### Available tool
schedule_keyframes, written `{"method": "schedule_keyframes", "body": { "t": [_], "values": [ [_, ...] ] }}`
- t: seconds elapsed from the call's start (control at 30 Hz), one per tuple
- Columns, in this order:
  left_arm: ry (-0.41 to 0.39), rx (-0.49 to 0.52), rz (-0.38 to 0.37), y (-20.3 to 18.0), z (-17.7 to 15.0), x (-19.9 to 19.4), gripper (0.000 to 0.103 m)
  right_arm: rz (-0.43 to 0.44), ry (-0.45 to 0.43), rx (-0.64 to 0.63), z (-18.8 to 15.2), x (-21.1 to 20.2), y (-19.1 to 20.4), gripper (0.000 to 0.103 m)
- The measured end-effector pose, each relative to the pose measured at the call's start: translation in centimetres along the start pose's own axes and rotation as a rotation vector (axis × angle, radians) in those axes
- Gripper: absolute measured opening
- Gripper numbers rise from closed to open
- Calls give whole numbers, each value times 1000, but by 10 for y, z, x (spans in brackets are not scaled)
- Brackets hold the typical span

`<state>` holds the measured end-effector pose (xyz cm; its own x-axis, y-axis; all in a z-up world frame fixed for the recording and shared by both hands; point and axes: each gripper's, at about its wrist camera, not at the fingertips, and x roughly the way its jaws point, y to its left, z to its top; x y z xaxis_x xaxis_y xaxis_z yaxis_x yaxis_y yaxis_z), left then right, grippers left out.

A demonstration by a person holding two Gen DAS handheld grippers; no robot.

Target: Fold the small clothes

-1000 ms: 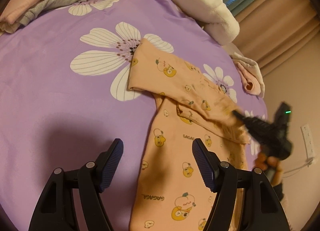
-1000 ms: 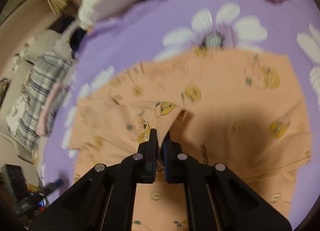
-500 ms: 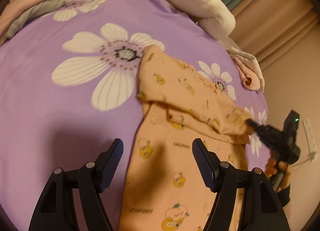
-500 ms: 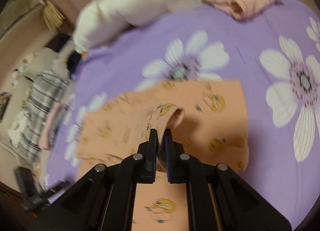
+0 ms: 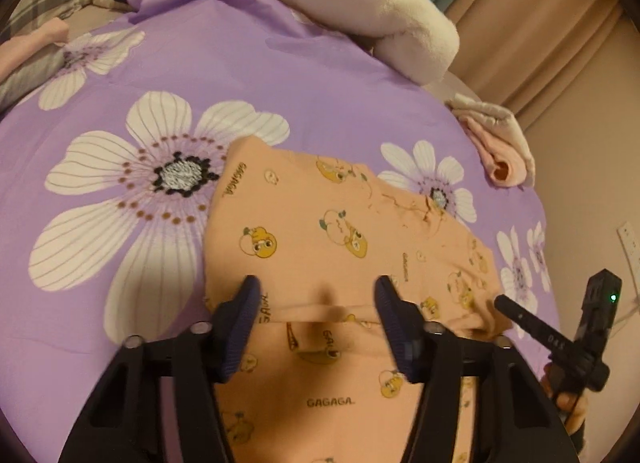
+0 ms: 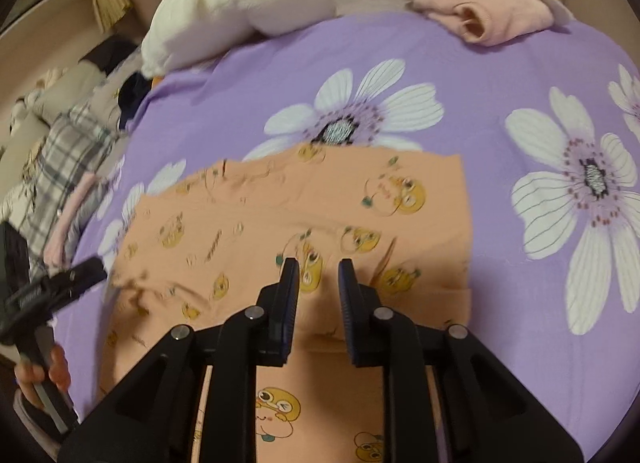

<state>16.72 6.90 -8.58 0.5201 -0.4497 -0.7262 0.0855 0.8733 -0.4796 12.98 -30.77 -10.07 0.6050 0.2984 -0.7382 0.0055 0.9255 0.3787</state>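
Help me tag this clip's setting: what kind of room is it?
Probably a bedroom: a purple floral sheet covers what looks like a bed, a white pillow lies at its edge, and curtains hang behind.

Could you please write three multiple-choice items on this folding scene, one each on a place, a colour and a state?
1. Where does the rolled pink garment lie?
A. at the far edge of the bedspread
B. on the peach garment
C. between the right gripper's jaws

2. What colour is the cartoon-print garment?
A. grey
B. peach
C. navy

3. How is the right gripper?
A. shut on the garment
B. open, gripping nothing
C. out of view

Answers:
1 A, it sits beyond the flowers, near the curtain.
2 B, the cloth is peach with yellow figures.
3 B, its jaws have just been opening and stand apart above the cloth, nothing between them.
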Motion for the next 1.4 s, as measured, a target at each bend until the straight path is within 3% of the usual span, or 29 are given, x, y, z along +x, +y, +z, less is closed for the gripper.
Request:
{"method": "schedule_keyframes", "body": {
  "t": [0.1,0.23,0.37,0.43,0.6,0.67,0.73,0.8,1.07,1.4],
  "values": [
    [34,5,47,6,-3,13,44,-9,33,13,-8,11,-1,20],
    [83,-5,62,18,-8,24,44,-53,77,18,-17,23,-9,17],
    [76,15,79,15,-11,18,44,-44,73,51,-20,19,-16,16],
    [74,24,84,11,-14,11,44,-51,68,57,-22,13,-15,22],
    [47,45,88,4,-32,-16,46,-36,43,30,-39,-14,-8,23],
    [44,40,94,3,-42,-26,53,-41,32,38,-48,-27,-10,27],
    [30,49,100,1,-53,-38,53,-31,21,60,-56,-38,-14,38],
    [25,61,119,-3,-60,-45,53,-12,9,77,-66,-49,-16,42],
    [6,163,146,-30,-91,-67,53,39,21,29,-110,-75,1,42],
    [82,240,163,-47,-140,-56,53,71,91,-33,-161,-75,18,42]
  ]
}}
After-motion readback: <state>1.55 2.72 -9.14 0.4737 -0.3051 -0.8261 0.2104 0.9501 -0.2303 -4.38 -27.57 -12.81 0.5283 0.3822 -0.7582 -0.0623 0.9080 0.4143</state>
